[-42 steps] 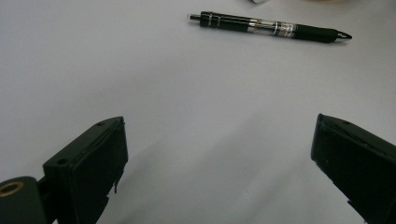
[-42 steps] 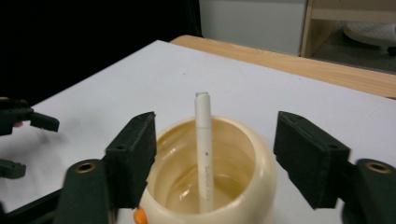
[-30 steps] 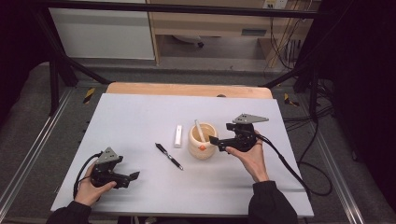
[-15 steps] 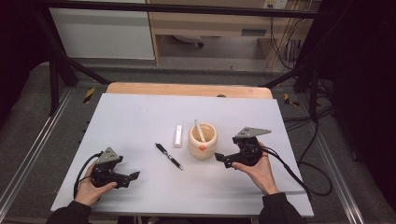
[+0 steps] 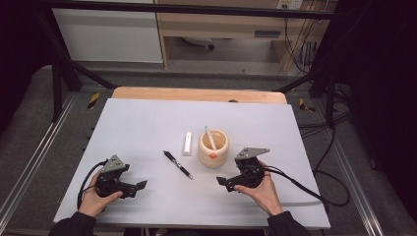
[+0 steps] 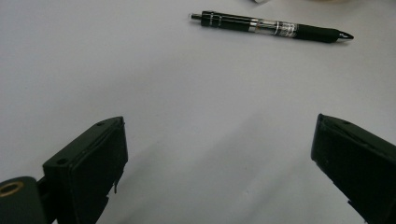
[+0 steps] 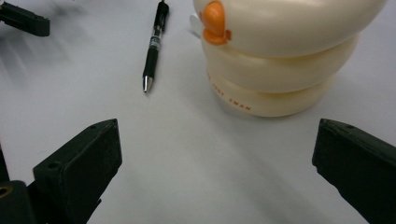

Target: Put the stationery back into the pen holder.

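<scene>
Table (image 5: 147, 123): grey top, few items, all near the middle. Cup (image 5: 213, 147), cream w/ an orange beak on the front, stands upright centre-right; one white pen (image 5: 210, 137) leans inside it, so that part looks done.

Right gripper (image 5: 222, 183) sits low on the table just in front of the cup, not touching it. Jaws wide apart, nothing between them; the right gripper view has the cup (image 7: 280, 56) close ahead and to the right.

Left gripper (image 5: 139, 186) rests near the front-left edge, well apart from everything. Jaws also spread, empty.

Still out on the table, so prob. what's left:
- black pen (image 5: 178, 164), lying flat, diagonal, just left of the cup, between the two grippers. Tip points toward the person's side. Clear in the left gripper view (image 6: 271, 27) and in the right gripper view (image 7: 154, 46).
- white stick (image 5: 187, 143), small and flat, beside the cup's left side, behind the black pen. Can't tell what it is, maybe an eraser or cap.

Judgement: roughly a third in. One item in, two loose, neither hand on anything. Black pen seems the nearer next pick for either gripper.
</scene>
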{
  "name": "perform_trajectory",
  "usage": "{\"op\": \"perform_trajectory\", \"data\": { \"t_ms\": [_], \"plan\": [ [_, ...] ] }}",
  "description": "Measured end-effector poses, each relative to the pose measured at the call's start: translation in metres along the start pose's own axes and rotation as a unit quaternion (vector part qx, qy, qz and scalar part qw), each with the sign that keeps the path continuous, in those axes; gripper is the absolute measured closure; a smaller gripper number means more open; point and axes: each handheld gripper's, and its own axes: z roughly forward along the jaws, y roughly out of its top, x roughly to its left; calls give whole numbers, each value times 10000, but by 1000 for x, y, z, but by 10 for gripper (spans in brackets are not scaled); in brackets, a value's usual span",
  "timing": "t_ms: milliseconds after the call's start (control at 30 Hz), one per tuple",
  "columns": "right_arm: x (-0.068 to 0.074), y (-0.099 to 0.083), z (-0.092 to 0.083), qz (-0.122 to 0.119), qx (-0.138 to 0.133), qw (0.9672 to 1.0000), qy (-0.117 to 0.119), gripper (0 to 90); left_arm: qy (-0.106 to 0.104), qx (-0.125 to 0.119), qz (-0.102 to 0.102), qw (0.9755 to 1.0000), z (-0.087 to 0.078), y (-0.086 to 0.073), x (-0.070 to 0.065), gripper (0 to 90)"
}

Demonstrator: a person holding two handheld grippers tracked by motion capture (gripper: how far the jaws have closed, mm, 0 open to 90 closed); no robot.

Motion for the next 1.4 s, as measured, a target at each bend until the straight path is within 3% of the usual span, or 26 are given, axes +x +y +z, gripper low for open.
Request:
{"op": "perform_trajectory", "data": {
  "t_ms": [300,833,1067,1400],
  "plan": [
    [13,-6,18,-86,195,9997,75,23,5,0,10,10000,0,0,0,39],
    [49,16,56,-294,239,9983,439,101,-1,-1,1,10000,0,0,-1,39],
    [58,28,78,-419,279,9973,542,210,-7,-9,12,10000,0,0,-1,39],
    [58,43,106,-541,247,9976,344,441,-4,-15,-2,10000,-1,0,0,39]
  ]
}}
